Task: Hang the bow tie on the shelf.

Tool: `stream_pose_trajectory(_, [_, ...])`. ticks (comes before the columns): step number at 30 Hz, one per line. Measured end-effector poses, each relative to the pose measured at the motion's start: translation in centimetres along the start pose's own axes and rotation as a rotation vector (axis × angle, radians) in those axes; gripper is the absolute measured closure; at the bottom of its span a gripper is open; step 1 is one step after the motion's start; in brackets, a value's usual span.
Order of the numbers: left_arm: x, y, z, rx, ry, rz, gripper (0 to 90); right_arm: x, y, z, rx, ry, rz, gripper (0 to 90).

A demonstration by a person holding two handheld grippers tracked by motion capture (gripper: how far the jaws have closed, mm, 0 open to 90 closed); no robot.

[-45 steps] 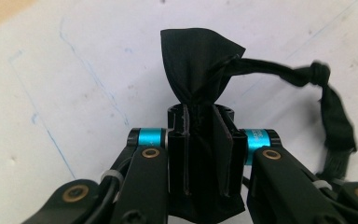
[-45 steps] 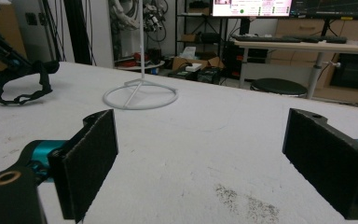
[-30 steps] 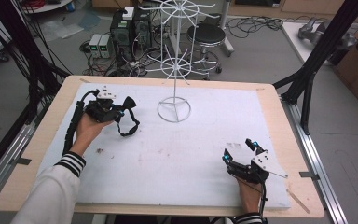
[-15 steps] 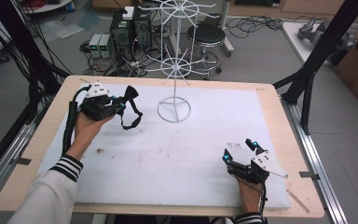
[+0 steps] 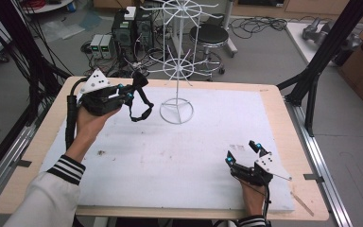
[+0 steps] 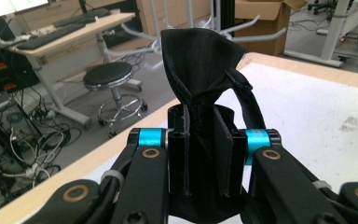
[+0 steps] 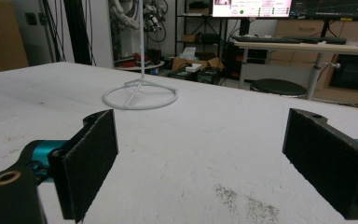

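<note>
While the left hand-held gripper (image 5: 131,91) hangs in the air over the far left of the table (image 5: 208,142), its jaws are clenched on a black strap (image 5: 141,101), a piece of dark fabric with a loop that dangles below the jaws. From the left gripper view the cloth (image 6: 200,70) is bunched between the two pads and pokes up past them, so the grip looks firm. It is clear of the tabletop and just left of the white wire rack (image 5: 177,71), whose ring base stands at the far middle of the table and whose arms spread out above it.

Near the right corner, the right hand-held gripper (image 5: 246,152) rests low on the table, released, with nothing between its wide-apart pads; the right gripper view looks across bare table to the rack's base (image 7: 140,97).

My guess is that the strap is meant for one of the rack's arms. If so, the pick-up is done and the lift is under way. What is left is carrying it right to the rack, slipping the loop over an arm and letting go. No arm carries anything yet.
</note>
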State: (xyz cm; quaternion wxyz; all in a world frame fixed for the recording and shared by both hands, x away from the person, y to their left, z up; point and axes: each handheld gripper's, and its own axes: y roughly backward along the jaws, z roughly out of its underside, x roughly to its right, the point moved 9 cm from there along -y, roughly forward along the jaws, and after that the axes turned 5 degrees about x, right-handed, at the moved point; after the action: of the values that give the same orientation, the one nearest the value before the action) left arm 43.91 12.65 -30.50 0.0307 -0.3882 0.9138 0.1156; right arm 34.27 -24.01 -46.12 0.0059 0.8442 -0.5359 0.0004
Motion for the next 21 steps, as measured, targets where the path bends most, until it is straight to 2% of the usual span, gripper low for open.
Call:
stream_pose_trajectory(5, [0.6,-0.6,-1.3,0.009,-0.024,0.0,76.9,0.0,0.0,0.0,-0.001,-0.007,-0.001,9.4])
stream_pose_trajectory(12, [1.4,-2.0,-2.4,0.009,-0.049,-0.005,76.9,0.1,0.0,0.0,0.005,-0.004,-0.001,9.4])
stream_pose_trajectory(21, [2.1,-3.8,-3.8,0.011,-0.065,-0.013,76.8,0.1,0.0,0.0,0.006,-0.005,-0.003,9.4])
